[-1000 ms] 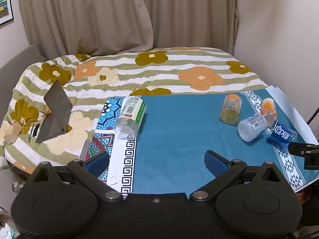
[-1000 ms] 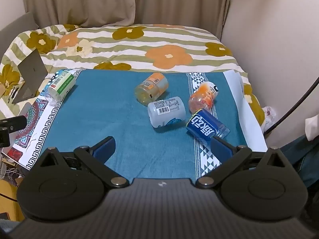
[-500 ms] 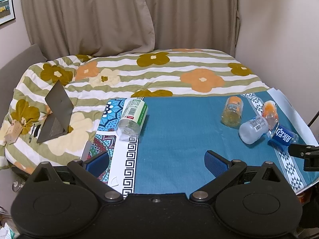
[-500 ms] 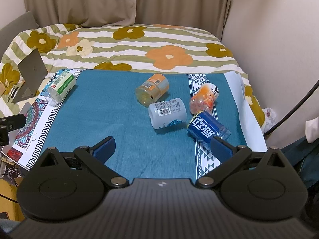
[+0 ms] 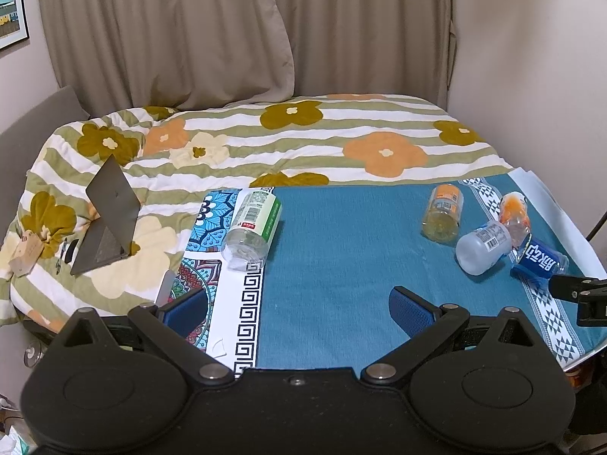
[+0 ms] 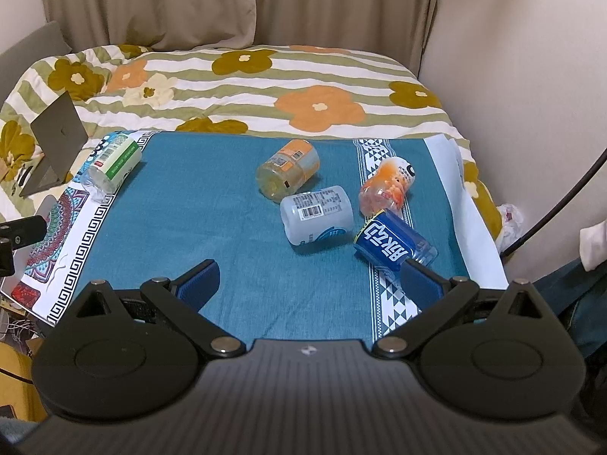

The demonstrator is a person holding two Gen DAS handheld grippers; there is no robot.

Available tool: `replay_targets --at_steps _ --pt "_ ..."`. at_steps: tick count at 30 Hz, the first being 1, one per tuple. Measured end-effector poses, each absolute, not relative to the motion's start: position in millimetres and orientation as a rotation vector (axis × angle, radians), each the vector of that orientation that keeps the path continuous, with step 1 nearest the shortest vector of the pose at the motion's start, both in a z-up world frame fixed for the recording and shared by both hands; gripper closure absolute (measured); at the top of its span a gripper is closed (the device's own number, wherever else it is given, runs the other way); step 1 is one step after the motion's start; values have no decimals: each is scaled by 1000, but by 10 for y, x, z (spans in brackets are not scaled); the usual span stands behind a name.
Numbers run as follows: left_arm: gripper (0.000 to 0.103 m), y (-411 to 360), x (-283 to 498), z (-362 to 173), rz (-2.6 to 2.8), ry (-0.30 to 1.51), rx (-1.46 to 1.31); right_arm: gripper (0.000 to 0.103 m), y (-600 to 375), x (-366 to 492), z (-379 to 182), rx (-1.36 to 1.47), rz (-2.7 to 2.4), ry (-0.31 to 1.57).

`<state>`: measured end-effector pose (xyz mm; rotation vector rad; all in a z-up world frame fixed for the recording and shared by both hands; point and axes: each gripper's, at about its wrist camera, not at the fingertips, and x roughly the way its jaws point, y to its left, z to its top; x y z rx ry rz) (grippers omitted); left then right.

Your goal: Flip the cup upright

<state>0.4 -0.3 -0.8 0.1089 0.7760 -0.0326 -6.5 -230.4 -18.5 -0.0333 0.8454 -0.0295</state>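
Several plastic cups lie on their sides on the teal tablecloth (image 6: 212,204). A green-labelled cup (image 5: 253,225) (image 6: 112,163) lies at the left. An orange-labelled cup (image 6: 288,172) (image 5: 444,210), a white barcode cup (image 6: 316,214) (image 5: 483,246), an orange-print cup (image 6: 387,185) (image 5: 514,214) and a blue cup (image 6: 390,246) (image 5: 538,259) lie at the right. My left gripper (image 5: 299,307) is open and empty, short of the green cup. My right gripper (image 6: 309,278) is open and empty, its right finger close beside the blue cup.
A half-open grey laptop (image 5: 108,216) stands on the flowered quilt (image 5: 303,144) at the left. Curtains (image 5: 227,38) and a wall (image 6: 531,76) close the back and right. A black cable (image 6: 561,204) hangs at the right past the table edge.
Both grippers have drawn back and risen slightly, so the cups sit a little farther away in both views. Both stay open. The cups have not moved.
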Motion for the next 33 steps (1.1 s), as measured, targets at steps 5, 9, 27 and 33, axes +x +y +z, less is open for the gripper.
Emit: replay_targets --at_steps 5,9,27,33 --pt "0 -12 -2 -19 -34 776 109 0 -2315 -62 -212 -32 -37 845" --pt "0 -6 -4 -16 -35 776 112 0 -2314 -62 -220 -30 -41 844" --pt "0 -29 -14 2 -37 774 113 0 -2309 -75 -221 -32 -43 842" --pt "0 -34 -24 17 -39 772 113 0 -2313 -83 -211 -34 -47 839"
